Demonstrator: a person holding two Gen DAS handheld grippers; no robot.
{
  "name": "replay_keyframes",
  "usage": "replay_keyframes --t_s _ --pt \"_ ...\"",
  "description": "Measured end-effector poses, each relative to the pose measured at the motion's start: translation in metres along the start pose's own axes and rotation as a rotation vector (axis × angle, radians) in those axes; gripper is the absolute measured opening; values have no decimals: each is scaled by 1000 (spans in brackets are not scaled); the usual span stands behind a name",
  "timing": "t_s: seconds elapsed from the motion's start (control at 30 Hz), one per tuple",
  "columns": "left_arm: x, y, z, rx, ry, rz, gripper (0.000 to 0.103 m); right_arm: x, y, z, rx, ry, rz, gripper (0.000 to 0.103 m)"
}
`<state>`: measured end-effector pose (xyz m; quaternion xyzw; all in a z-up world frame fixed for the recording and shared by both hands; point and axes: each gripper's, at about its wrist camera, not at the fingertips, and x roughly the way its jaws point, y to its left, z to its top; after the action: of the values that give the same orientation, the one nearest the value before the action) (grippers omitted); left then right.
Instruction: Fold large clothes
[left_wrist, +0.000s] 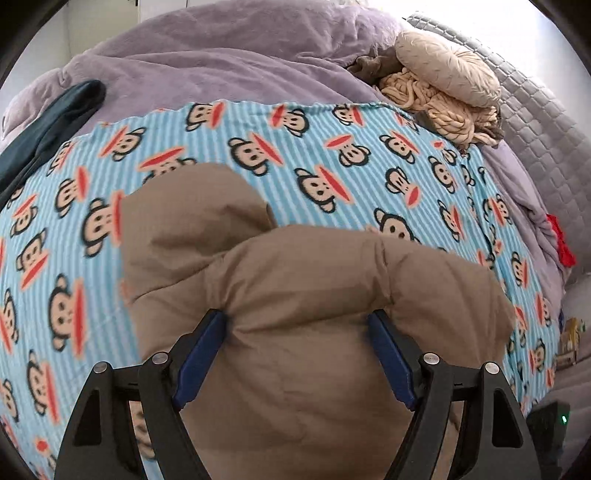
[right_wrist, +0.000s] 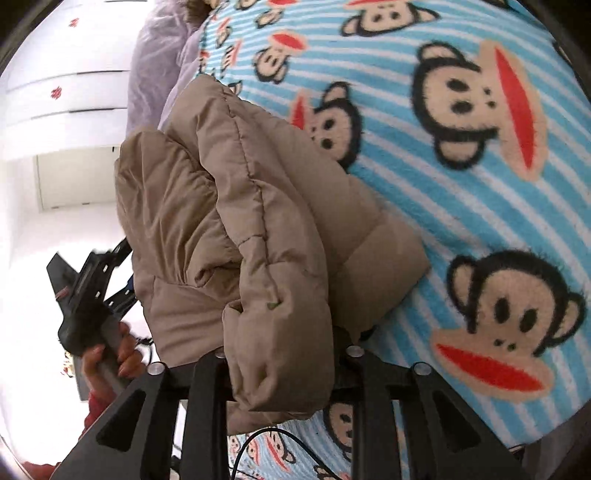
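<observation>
Left claw (left_wrist: 297, 325): both blue pads (left_wrist: 201, 354) press into a thick bulge of the tan puffer jacket (left_wrist: 295, 280), jaws wide but full of padding. Clenched on the jacket.

Right claw (right_wrist: 280, 354): a fat quilted roll of the same jacket (right_wrist: 258, 229) sits down between my two black arms and hides the fingertips. The fabric fills the gap from side to side, so I read it as grasping the jacket, though the pads themselves are out of sight.

Jacket position: bunched and doubled over on itself, partly lifted, its far edge lying on the blue striped monkey-print blanket (left_wrist: 332, 155). In the right wrist view the stitched seams run up and away from me, and one flap lies on the blanket (right_wrist: 480, 206) to the right.

Blanket is spread over a bed; lilac bedding (left_wrist: 229, 55) lies beyond it. A dark teal garment (left_wrist: 55, 122) lies at the blanket's left edge. A cream knitted heap (left_wrist: 443, 96) sits at the far right corner, beside a grey quilted cover (left_wrist: 535, 122).

Right wrist view, left side: my left hand (right_wrist: 110, 354) wrapped around the other claw's handle, red sleeve (right_wrist: 98, 410) below it. White cabinet fronts (right_wrist: 62, 103) behind.
</observation>
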<state>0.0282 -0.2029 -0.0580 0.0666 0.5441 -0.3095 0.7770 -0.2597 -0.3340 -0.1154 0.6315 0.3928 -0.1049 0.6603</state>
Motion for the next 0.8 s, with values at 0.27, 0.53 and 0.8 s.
replay_keyframes --t_s 0.27,0.53,0.8 --pt "11 -16 5 21 -14 18 80 -95 48 20 -210 -128 -77 53" --pt "8 -14 4 12 -21 24 80 13 46 138 -210 73 -31 9" --pt "15 -25 1 30 -33 51 80 107 54 151 -372 393 50 4"
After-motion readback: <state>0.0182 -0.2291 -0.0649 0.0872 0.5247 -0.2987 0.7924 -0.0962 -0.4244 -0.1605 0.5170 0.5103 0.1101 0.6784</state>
